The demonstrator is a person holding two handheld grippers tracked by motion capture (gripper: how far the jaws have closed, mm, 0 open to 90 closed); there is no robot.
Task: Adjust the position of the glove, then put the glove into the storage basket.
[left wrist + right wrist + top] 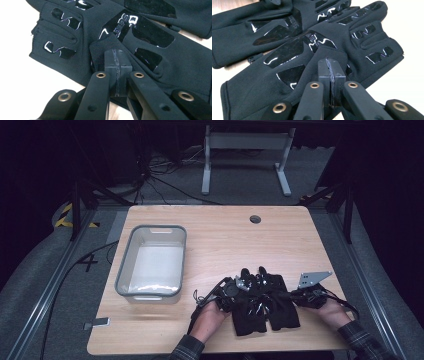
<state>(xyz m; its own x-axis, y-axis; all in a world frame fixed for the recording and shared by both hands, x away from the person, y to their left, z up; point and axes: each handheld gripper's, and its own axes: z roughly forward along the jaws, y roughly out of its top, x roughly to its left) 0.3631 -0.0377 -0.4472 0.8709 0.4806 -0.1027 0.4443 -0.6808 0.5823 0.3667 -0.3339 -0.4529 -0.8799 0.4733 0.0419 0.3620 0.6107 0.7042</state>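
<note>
Two black gloves (pixel 265 302) lie side by side at the near right of the wooden table (pixel 220 235), well apart from the grey tub (pixel 151 261) on the left. The left gripper (pixel 117 62) and right gripper (pixel 331 68) are each pressed together, seemingly pinching glove fabric. Cables trail over the dark floor (pixel 165 175) beyond.

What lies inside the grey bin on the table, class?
The grey bin holds nothing: its pale floor shows bare, with a light glare near the front wall. The black gloves lie outside it on the table. The tabletop under the bin is hidden.

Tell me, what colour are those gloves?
Black gloves with glossy black grip patches, clearest in the right gripper view.
</note>
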